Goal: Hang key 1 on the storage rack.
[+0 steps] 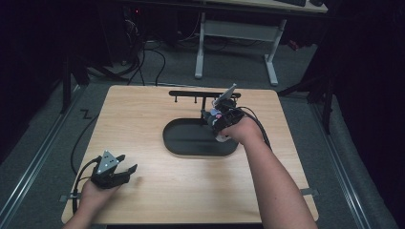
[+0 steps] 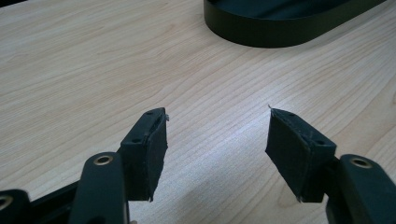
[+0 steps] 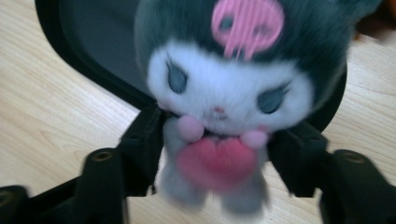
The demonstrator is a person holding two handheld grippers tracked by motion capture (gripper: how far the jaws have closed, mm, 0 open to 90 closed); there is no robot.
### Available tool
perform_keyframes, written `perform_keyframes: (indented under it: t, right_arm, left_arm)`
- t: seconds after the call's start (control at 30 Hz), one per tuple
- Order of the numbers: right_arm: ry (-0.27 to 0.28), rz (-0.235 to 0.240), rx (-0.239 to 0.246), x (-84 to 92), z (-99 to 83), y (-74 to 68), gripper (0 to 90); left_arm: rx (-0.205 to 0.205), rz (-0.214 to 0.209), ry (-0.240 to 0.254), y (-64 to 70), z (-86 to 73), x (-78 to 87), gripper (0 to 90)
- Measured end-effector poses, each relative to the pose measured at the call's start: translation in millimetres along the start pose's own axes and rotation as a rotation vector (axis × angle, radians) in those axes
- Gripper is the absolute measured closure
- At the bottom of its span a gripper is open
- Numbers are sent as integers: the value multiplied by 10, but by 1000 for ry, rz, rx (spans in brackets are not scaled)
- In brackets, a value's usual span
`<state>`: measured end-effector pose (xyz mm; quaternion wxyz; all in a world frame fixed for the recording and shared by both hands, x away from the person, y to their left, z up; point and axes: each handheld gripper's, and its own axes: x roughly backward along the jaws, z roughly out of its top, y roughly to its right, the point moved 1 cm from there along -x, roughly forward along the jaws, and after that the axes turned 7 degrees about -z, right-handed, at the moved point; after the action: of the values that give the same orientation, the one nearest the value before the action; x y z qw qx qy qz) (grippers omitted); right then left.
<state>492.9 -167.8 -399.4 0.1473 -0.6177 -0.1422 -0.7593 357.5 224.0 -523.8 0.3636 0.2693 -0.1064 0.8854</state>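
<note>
The right gripper (image 1: 216, 114) hangs over the right end of the black oval tray (image 1: 174, 143), near the far middle of the wooden table (image 1: 143, 114), with the person's right forearm reaching in from the bottom of the high view. Between its jaws sits a plush toy (image 3: 224, 98), white-faced with a dark hood, a pink skull mark on the forehead and a pink heart held at its chest. In the right gripper view the toy is blurred and faces the camera, its body low between the two black pads (image 3: 147, 140); each pad lies against or just beside a flank, but the blur hides whether they press on it, so I cannot tell if the toy is clamped or loose. The jaws stand fairly wide around it. Behind the toy in that view lies the tray's dark floor and rim (image 3: 88, 65), so the toy is above the tray's edge, partly over bare wood. In the high view the toy is a small pale and pink patch (image 1: 216, 113) at the gripper's tip. Just past the tray stands a low black rack (image 1: 203, 94) with short pegs. The left gripper (image 1: 125, 166) rests at the near left of the table, well apart from the tray, jaws spread wide with nothing between them; its own view shows bare wood (image 2: 93, 70) between the pads and the tray's wall (image 2: 280, 32) farther off.
</note>
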Motion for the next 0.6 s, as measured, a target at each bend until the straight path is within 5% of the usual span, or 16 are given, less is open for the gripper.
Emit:
perform_keyframes:
  t: [0.6]
  right_arm:
    - [39, -16, -45, 117, -139, 44, 336]
  left_arm:
    - [-8, -10, -4, 15, 2, -12, 384]
